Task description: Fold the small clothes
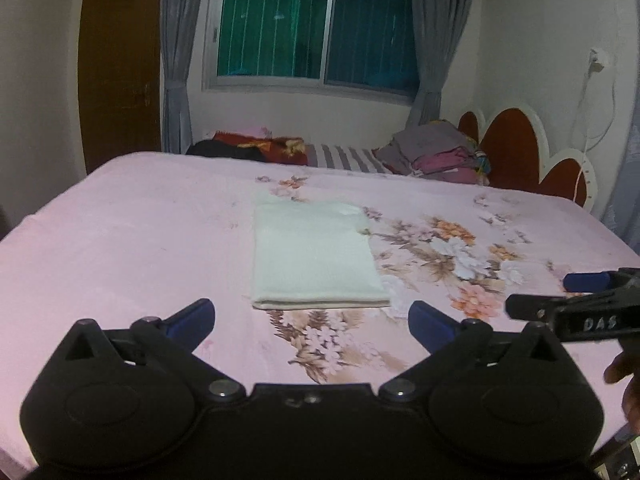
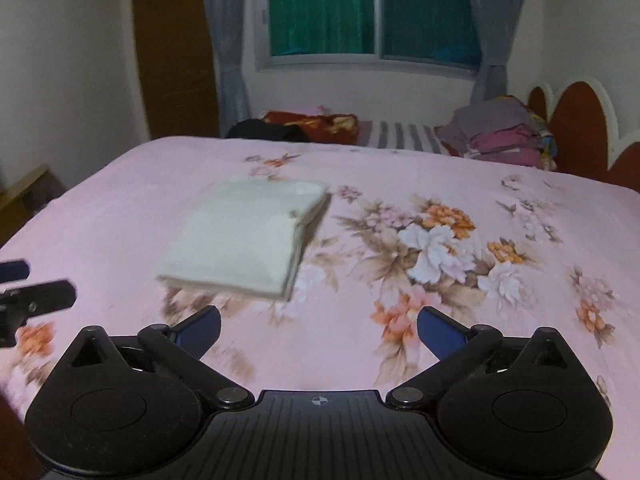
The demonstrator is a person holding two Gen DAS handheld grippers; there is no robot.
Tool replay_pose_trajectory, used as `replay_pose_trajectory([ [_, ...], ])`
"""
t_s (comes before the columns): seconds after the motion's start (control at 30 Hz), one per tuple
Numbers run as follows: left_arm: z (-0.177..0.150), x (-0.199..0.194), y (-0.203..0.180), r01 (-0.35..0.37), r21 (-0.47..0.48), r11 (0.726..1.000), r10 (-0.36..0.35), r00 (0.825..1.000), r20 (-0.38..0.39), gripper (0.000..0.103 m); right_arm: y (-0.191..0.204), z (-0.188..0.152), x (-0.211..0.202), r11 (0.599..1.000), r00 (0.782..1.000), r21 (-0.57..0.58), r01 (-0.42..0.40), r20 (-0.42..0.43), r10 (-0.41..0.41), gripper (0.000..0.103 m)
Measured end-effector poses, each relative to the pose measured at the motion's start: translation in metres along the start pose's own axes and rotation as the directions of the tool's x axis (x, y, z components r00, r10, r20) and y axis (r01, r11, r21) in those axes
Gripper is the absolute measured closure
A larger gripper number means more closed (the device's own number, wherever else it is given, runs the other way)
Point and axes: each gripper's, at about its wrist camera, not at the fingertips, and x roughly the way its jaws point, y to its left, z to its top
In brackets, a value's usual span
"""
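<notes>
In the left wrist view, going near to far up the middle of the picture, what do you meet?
Open left gripper → folded cream-white cloth on the pink floral bedsheet → grey-and-white striped bedding → teal-glass window.

A folded white cloth (image 1: 316, 256) lies flat on the pink floral bed (image 1: 132, 232).

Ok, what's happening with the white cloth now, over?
Both hand-held grippers open, empty: left, right. White cloth folded, flat on bed. Nothing in the way.
</notes>
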Motion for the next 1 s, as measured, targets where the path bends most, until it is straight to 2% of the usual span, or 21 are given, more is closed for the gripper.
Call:
replay_pose_trajectory([
  [0.2,0.002,-0.037,-0.013,0.013,0.021,1.000,-0.013,1.000,0.024,0.000,0.013,-0.018,-0.060,1.000,0.999,0.024,-0.001,0.050,0.000,0.000],
  [0.4,-0.002,-0.057,-0.020,0.008,0.023,1.000,-0.009,0.998,0.055,0.000,0.016,-0.023,-0.098,0.999,0.995,0.046,0.020,0.096,-0.024,0.000],
  [1.0,0.001,-0.066,-0.030,0.031,0.026,0.999,-0.034,0.995,0.094,0.000,0.021,-0.024,-0.139,0.998,0.987,0.052,0.040,0.152,-0.048,0.000],
])
